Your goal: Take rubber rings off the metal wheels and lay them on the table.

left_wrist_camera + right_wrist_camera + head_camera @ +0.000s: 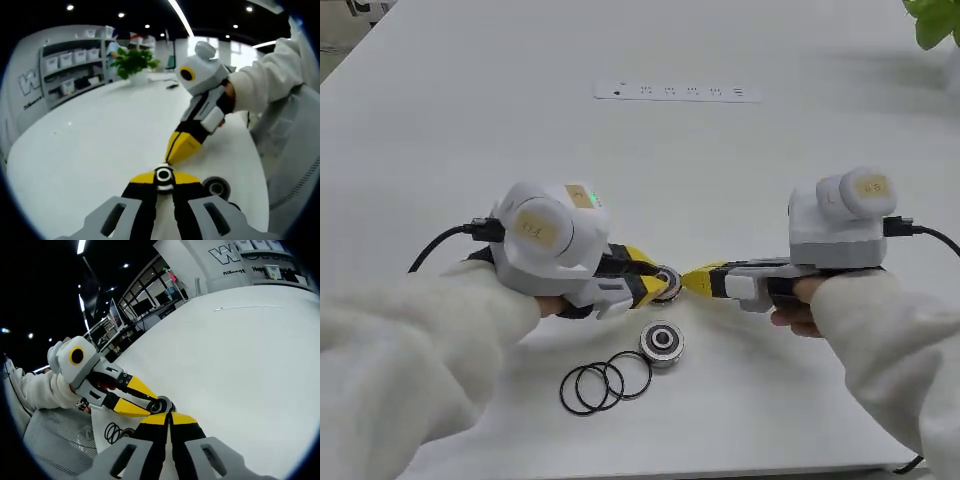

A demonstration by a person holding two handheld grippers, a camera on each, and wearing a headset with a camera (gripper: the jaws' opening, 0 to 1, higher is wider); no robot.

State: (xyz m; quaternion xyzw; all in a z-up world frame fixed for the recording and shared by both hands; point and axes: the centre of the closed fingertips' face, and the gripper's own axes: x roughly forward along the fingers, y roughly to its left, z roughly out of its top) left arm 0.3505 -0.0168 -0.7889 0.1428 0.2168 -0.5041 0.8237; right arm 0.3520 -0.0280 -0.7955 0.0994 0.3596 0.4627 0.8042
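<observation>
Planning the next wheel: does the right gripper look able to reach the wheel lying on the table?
Probably yes: the loose wheel lies uncovered near the right gripper, with nothing between them.

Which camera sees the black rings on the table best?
The head view. The black rings lie flat and whole on the table, overlapping, beside a loose wheel. The right gripper view shows them small and far off. In the left gripper view they're too unclear to tell.
</observation>
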